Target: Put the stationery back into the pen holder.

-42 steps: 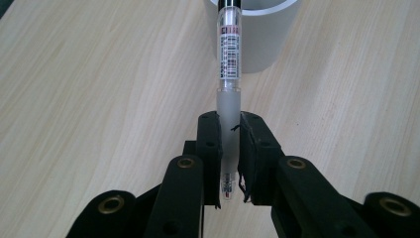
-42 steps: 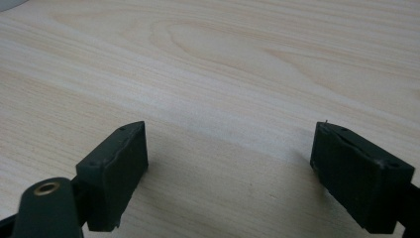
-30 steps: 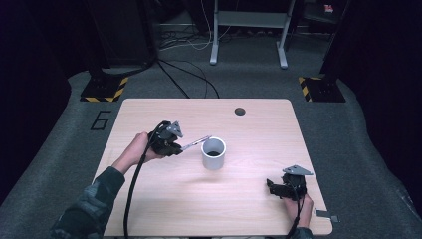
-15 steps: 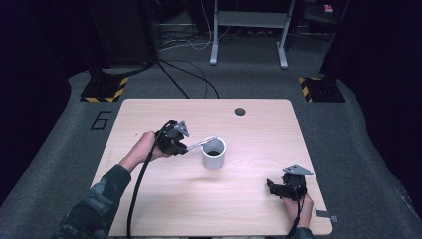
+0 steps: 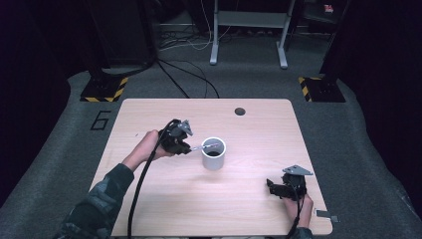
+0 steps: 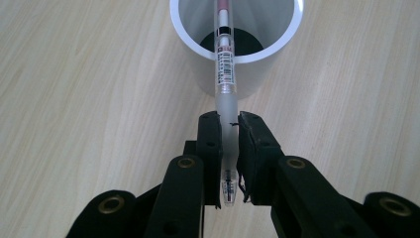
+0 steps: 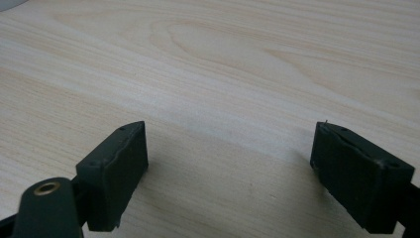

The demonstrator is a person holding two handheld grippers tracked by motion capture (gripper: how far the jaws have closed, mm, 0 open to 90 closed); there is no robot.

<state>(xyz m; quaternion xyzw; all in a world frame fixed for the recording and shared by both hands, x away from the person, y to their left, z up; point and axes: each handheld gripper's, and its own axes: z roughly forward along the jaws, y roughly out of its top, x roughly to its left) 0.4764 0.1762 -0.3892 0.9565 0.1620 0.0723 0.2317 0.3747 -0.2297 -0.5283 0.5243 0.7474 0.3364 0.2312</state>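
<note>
A white cylindrical cup (image 5: 214, 155) stands upright near the table's middle. My left gripper (image 5: 187, 148) is just left of it, shut on a clear pen (image 5: 205, 147) with a barcode label. In the left gripper view the pads (image 6: 210, 134) pinch the pen (image 6: 225, 64) near its tip end. Its far end reaches over the rim into the mouth of the cup (image 6: 250, 79). My right gripper (image 5: 271, 185) rests low at the table's front right. In the right gripper view its jaws (image 7: 230, 148) stand wide apart over bare wood, with nothing between them.
The wooden table (image 5: 149, 114) has a dark round hole (image 5: 240, 111) near its far edge. A small grey object (image 5: 326, 215) lies at the front right corner. Striped black-and-yellow bases (image 5: 104, 89) and a metal stand (image 5: 249, 30) sit on the floor beyond.
My left gripper has moved a little to the right with the pen, bringing the pen's far end over the cup's mouth. The right gripper has stayed put.
</note>
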